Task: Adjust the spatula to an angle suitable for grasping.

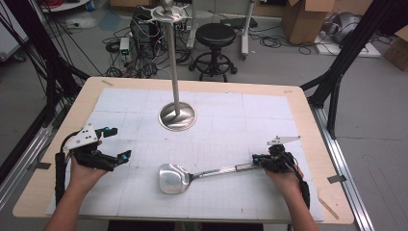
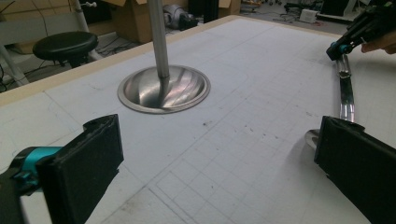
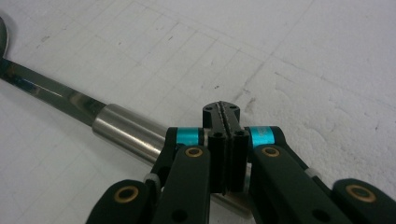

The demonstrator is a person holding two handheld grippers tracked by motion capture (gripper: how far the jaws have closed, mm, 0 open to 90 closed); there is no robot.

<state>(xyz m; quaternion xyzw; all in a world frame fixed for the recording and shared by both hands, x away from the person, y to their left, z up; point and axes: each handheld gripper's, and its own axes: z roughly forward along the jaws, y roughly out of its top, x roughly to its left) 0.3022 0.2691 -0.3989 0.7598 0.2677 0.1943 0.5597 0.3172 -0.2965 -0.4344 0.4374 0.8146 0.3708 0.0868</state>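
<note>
The right gripper (image 1: 262,160), jaws pressed together, is sitting over the shiny steel spatula's (image 1: 174,178) handle at lower right; the left gripper (image 1: 114,143) is hovering spread at left.

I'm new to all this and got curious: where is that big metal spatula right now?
In the high view the spatula lies flat on the white mat, near the front edge, in front of the metal stand; the right gripper is at its handle end.

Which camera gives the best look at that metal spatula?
The high view: the whole spatula lies flat, blade to handle. The left gripper view catches part of its shaft; the right gripper view shows its handle beneath the shut jaws.
</note>
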